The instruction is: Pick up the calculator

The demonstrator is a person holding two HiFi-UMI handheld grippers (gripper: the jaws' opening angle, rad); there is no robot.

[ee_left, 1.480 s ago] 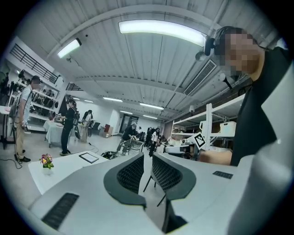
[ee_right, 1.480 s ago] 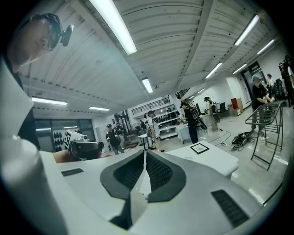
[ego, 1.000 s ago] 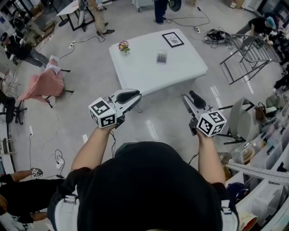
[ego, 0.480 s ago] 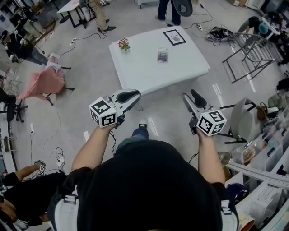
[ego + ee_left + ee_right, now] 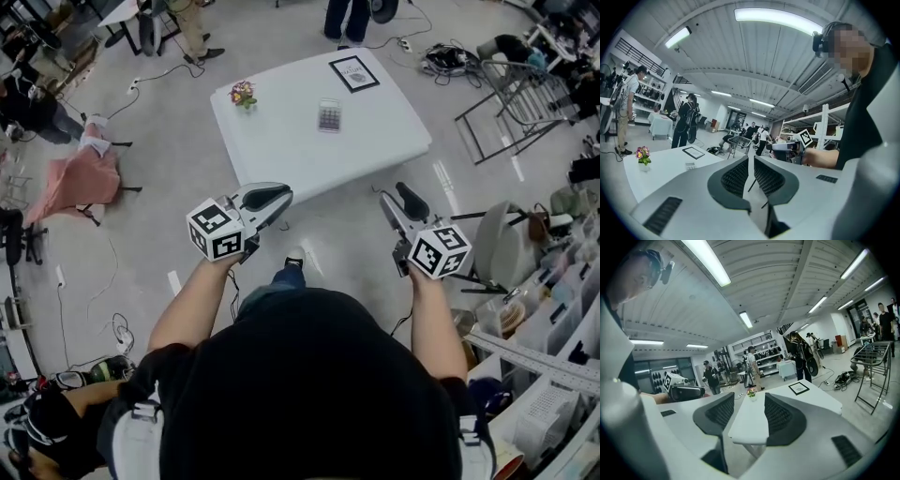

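The calculator is small and grey and lies flat near the middle of the white table; in the left gripper view the calculator shows far off on the table top. Both grippers are held over the floor, short of the table's near edge and far from the calculator. My left gripper has its jaws almost together, with nothing between them. My right gripper is open and still opening, empty, and the table shows through the gap of its jaws.
A small flower pot stands at the table's far left and a black-framed picture lies at its far end. A metal rack stands to the right, a pink-draped chair to the left. Cluttered shelves line the right side; people stand beyond the table.
The table has shifted slightly left and looks a little larger, as I have drawn nearer with both grippers. A shoe has come into view on the floor between them.
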